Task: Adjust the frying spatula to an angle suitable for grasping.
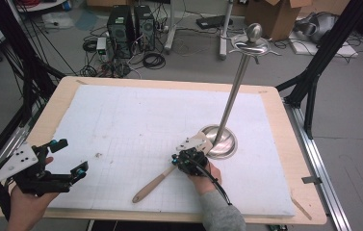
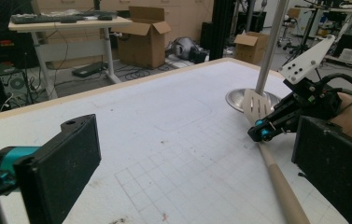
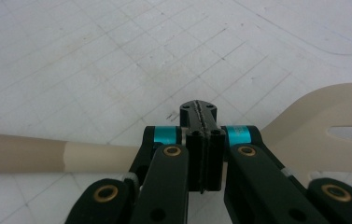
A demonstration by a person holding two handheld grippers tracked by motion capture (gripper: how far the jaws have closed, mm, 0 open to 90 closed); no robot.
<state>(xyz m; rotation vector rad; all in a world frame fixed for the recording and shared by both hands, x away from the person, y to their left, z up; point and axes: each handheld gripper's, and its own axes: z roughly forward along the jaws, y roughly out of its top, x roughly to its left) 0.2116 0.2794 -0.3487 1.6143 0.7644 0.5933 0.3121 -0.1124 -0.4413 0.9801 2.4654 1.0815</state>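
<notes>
While the right claw (image 1: 183,160) sits clamped on the spatula's (image 1: 152,187) neck | spatula lying on table (image 1: 121,120), near stand (image 1: 220,142) | left claw (image 1: 66,159) open, idle | lifting remains.

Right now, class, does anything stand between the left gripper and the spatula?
Nothing visible does. Only bare mat lies between the open left gripper and the handle of the spatula. The right gripper sits shut over the neck, farther along.
</notes>
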